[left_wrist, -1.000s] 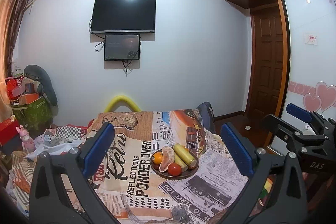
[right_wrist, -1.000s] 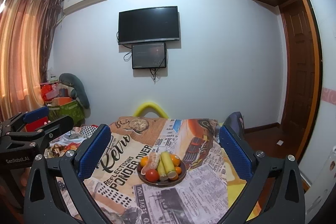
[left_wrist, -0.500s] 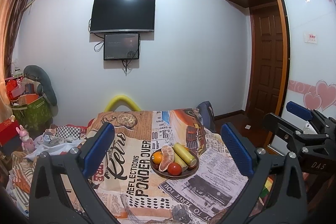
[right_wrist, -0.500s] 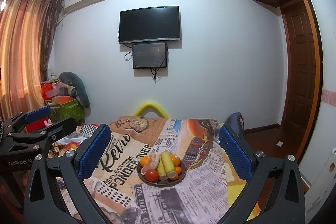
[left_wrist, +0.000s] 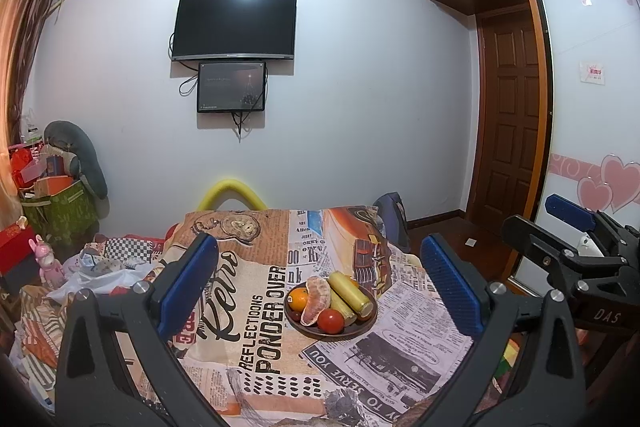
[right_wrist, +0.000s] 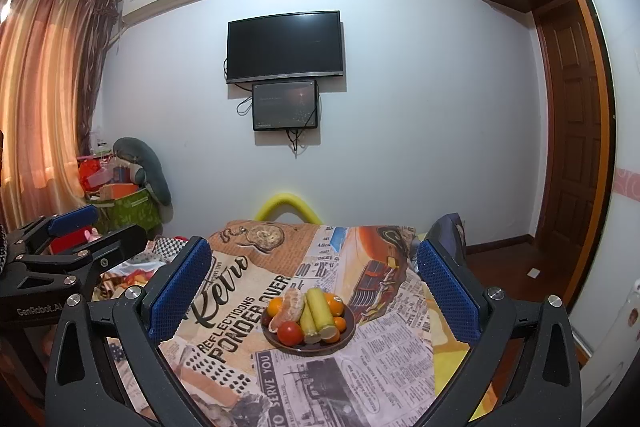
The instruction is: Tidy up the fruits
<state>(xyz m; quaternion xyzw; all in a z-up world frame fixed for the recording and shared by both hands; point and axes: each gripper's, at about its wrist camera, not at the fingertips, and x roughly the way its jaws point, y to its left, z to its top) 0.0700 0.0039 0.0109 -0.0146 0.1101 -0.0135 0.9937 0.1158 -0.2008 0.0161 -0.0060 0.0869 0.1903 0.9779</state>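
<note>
A dark round plate (left_wrist: 362, 327) (right_wrist: 349, 333) of fruit sits on a table with a newspaper-print cloth (left_wrist: 248, 315) (right_wrist: 376, 367). On it lie a red tomato (left_wrist: 330, 321) (right_wrist: 290, 333), an orange (left_wrist: 298, 298) (right_wrist: 275, 306), a peeled citrus (left_wrist: 316, 299) (right_wrist: 290, 307) and yellow-green long fruits (left_wrist: 349, 291) (right_wrist: 318, 307). My left gripper (left_wrist: 320, 277) is open, held above and short of the plate. My right gripper (right_wrist: 314, 277) is also open with nothing in it, and shows as a dark frame at the right edge of the left wrist view.
A yellow curved chair back (left_wrist: 230, 193) (right_wrist: 286, 205) stands beyond the table's far edge. A dark bag (left_wrist: 394, 219) hangs at the far right corner. Clutter, boxes and a green bin (left_wrist: 60, 207) fill the floor to the left. A wooden door (left_wrist: 514, 115) is at the right.
Both grippers stay open and almost still; the views shift only very slightly. The fruit on the plate has not moved.
</note>
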